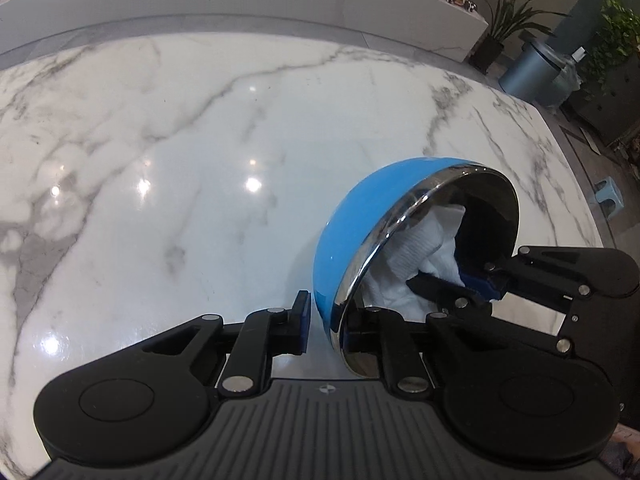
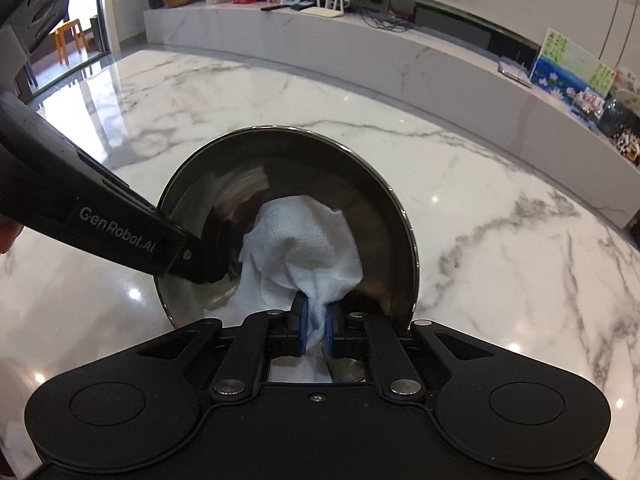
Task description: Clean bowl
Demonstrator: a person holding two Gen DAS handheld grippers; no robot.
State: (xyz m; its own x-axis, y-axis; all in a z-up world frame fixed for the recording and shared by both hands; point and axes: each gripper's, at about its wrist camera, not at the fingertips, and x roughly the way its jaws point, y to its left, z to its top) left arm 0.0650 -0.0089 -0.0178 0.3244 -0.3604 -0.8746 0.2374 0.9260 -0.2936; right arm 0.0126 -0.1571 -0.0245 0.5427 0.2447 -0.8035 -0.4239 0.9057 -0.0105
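Note:
A bowl [image 1: 352, 232], blue outside and shiny steel inside, is tipped on its side above the marble table, its mouth facing the right gripper. My left gripper [image 1: 326, 326] is shut on the bowl's rim, one finger outside, one inside. In the right wrist view the bowl's steel inside [image 2: 304, 168] fills the centre. My right gripper [image 2: 316, 330] is shut on a white cloth [image 2: 304, 244] that is pressed into the bowl. The right gripper also shows in the left wrist view [image 1: 476, 284], reaching into the bowl with the cloth [image 1: 416, 248].
The white marble table [image 1: 180, 160] spreads out under both grippers. A long marble ledge [image 2: 400, 52] with boxes, routers and pictures runs behind it. Potted plants [image 1: 500, 28] and a grey bin [image 1: 528, 68] stand at the far right.

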